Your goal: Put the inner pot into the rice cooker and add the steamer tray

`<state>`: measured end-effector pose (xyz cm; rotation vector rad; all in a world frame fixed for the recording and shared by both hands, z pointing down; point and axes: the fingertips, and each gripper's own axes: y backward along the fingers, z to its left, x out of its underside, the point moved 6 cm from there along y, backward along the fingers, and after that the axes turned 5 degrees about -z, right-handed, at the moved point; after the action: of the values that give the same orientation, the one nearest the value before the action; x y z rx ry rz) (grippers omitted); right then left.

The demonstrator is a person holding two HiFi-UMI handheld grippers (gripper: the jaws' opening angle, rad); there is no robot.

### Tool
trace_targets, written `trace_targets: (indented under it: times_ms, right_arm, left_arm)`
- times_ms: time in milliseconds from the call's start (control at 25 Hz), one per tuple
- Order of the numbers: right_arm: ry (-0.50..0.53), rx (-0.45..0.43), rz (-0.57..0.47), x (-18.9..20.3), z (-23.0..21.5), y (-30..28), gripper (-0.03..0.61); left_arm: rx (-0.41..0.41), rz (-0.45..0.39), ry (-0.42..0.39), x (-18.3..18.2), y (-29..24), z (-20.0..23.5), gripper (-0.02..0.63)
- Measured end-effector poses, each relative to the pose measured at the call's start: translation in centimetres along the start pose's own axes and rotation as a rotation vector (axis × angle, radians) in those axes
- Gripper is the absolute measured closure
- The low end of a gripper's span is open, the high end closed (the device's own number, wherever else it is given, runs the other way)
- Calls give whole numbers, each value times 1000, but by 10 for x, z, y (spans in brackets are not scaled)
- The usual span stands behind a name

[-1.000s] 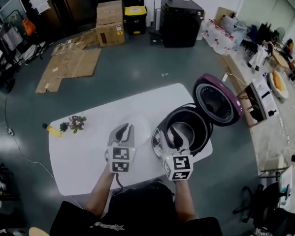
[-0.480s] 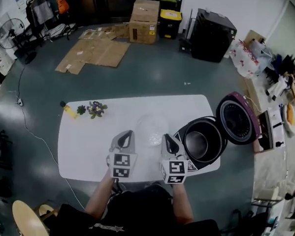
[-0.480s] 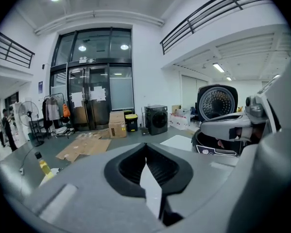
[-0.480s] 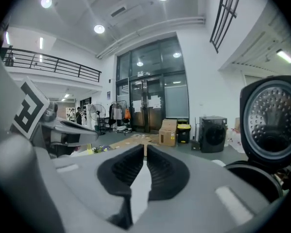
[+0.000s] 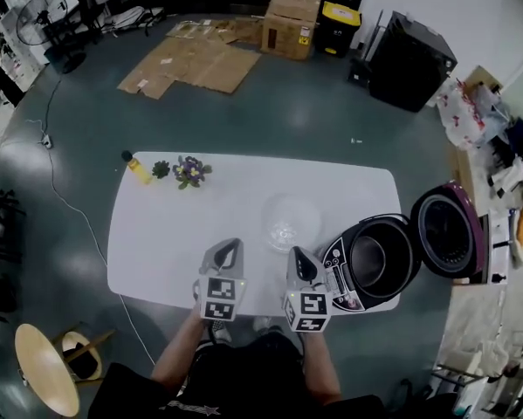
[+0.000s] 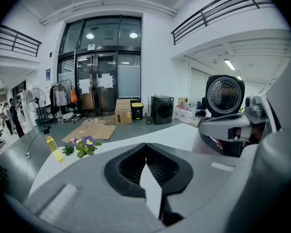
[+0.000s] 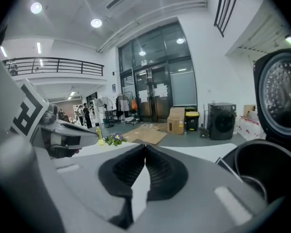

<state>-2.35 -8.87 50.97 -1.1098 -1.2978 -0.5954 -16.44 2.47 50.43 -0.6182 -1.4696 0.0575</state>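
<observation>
**Three cameras: one high overhead, two low on the grippers**

The head view looks steeply down from above the person onto the white table (image 5: 174, 234), with the left gripper (image 5: 229, 244) and right gripper (image 5: 298, 253) near its lower edge. Each gripper view sits close behind its own jaws, low over the tabletop. Both face almost level across it toward the glass doors (image 6: 99, 81), with the rice cooker (image 6: 224, 95) close at the right. All three views share the flowers (image 5: 189, 171), the cardboard box (image 5: 296, 7) and, it seems, the black appliance (image 5: 414, 46). Each gripper view catches the other gripper at its edge.
</observation>
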Motion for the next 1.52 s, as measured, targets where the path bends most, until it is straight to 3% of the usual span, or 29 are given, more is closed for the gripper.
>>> trace_targets:
  times_ms: [360, 920, 1120, 1320, 1520]
  right_arm:
    - [-28, 12, 119, 52, -5, -14, 572]
    - [-52, 14, 208, 104, -20, -36, 572]
    - [-59, 19, 208, 104, -23, -36, 572]
    - [-67, 22, 209, 102, -26, -34, 572]
    - [-73, 19, 215, 105, -26, -32, 572]
  left_arm:
    - [21, 102, 52, 49, -21, -2, 603]
    - [51, 209, 117, 104, -67, -11, 596]
    - [77, 243, 194, 112, -90, -12, 495]
    - [90, 274, 214, 119, -121, -19, 411]
    - [99, 304, 224, 129, -151, -25, 371]
